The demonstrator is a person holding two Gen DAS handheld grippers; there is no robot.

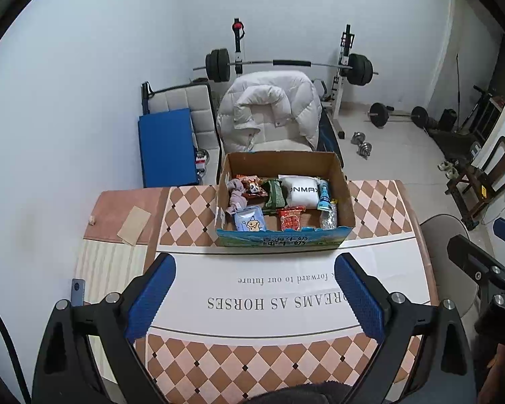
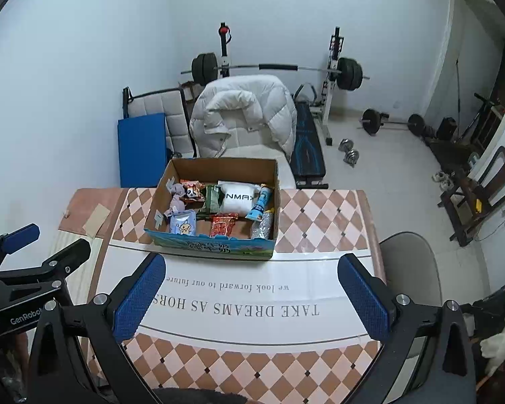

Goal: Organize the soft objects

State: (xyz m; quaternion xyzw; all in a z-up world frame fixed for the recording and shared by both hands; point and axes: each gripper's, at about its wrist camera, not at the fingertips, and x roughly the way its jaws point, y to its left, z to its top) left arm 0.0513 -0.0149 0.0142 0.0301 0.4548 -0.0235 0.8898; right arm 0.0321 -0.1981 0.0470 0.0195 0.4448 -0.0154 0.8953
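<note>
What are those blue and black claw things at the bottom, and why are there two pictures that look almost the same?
Those are grabbing tools that a person holds, one in each hand. Each has two blue-padded fingers and a small camera looking forward along them, so you get two pictures of one scene. One picture comes from the left gripper, the other from the right gripper. Both are open and hold nothing. In front of them is a table with a checkered tablecloth. On it stands an open cardboard box filled with soft things: a white pillow-like pack, a grey cloth, a light blue pouch and a red snack bag. Behind the table are a white puffy jacket and a barbell.
</note>
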